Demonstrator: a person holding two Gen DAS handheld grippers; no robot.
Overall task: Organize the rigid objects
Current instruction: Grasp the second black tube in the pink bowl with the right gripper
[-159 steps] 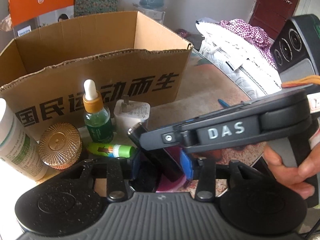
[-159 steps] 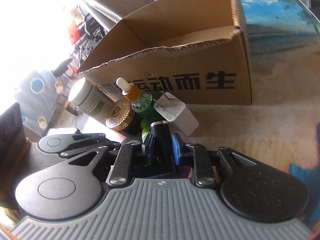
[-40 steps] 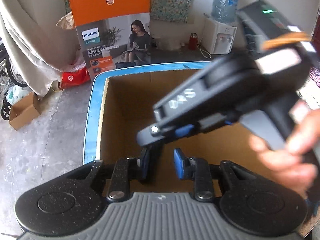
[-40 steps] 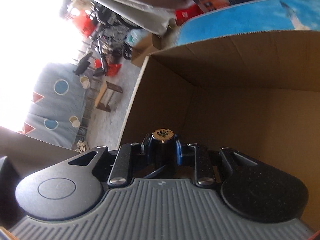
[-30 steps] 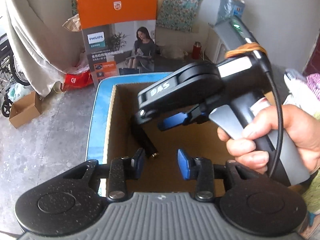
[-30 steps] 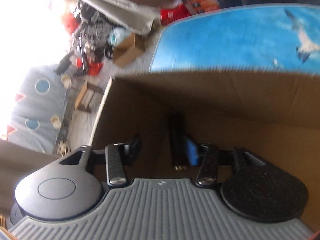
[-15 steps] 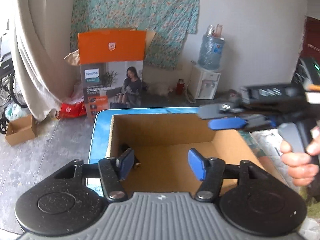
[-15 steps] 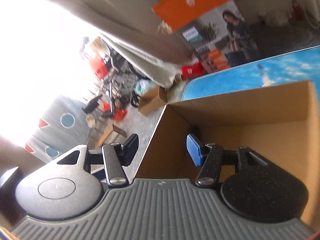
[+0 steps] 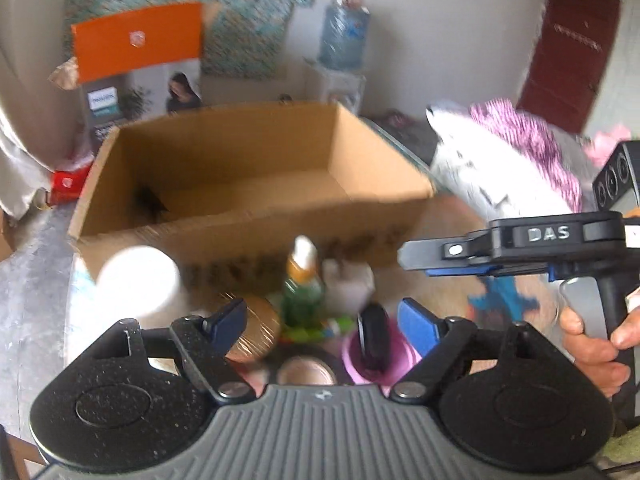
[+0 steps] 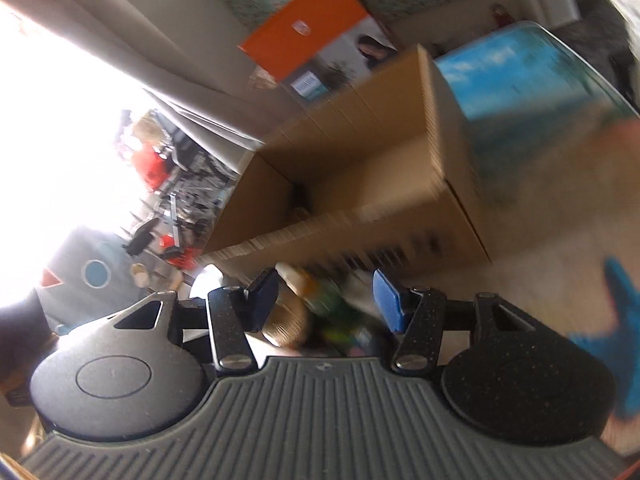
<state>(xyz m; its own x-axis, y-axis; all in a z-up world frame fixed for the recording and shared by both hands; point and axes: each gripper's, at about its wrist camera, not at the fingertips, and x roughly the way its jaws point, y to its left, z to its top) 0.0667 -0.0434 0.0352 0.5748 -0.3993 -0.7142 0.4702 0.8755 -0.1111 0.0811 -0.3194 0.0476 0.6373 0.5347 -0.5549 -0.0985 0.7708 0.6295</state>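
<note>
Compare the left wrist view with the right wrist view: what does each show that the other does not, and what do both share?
Only the left wrist view shows the right gripper from the side in a hand, a dark red door and a water bottle. Only the right wrist view shows a bright window side. Both share the cardboard box, the green dropper bottle and the orange carton.

Background's pretty cluttered: an orange product box [image 9: 136,42] leaning against a floral curtain [image 9: 256,12], and a water dispenser [image 9: 344,40] by the white wall. Dark red door [image 9: 568,56] off to the right, with a pink-checked cloth [image 9: 524,136] piled on a white bundle [image 9: 472,176]. The worktop [image 10: 512,68] has a blue seaside print.
</note>
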